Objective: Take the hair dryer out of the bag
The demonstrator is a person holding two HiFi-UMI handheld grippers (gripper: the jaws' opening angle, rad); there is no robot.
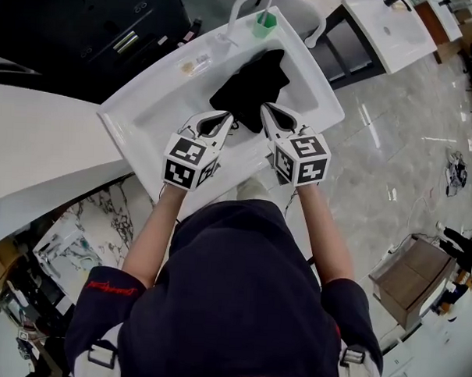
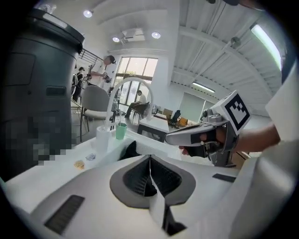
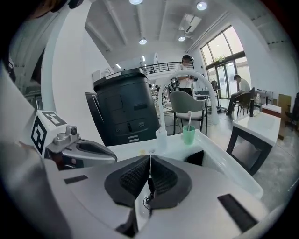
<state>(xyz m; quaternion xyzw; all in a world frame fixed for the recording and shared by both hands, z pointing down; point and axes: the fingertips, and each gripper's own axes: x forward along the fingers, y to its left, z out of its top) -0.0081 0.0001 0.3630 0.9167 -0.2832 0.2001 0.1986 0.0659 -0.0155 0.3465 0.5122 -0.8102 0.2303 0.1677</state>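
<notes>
Looking down from the head: finds a black bag (image 1: 252,84) lying crumpled in the far half of the white basin (image 1: 157,114), with a green cup (image 1: 265,21) at the far corner of the rim. Puts the left gripper (image 1: 226,116) and the right gripper (image 1: 265,108) side by side, tips at the bag's near edge; cannot tell from here whether touching. Takes in bare forearms, a dark shirt (image 1: 239,301), a marbled floor (image 1: 394,136) and a cardboard box (image 1: 404,279) off to the right, none of it appearing in either gripper view.

Hides the hair dryer in every view, offering only the bag's black cloth.

From the left gripper view: reads the ribbed pads pressed flat together, gripping nothing. Catches only a dark sliver of the bag past the basin wall. Shows the right gripper from the side, fingers wrapped round its handle, a detail lost from above. Adds a small yellowish scrap (image 2: 79,164) on the basin ledge.

From the right gripper view: reads the same closed, empty claw, pads meeting along one thin line. Picks out a toothbrush (image 3: 189,117) standing in the green cup, and a black corner of the bag just below it. Brings in a tall dark cabinet (image 3: 124,109) behind the basin, a grey chair (image 3: 186,105) and a seated person (image 3: 240,88) by bright windows, all beyond the head view's steep downward look.
</notes>
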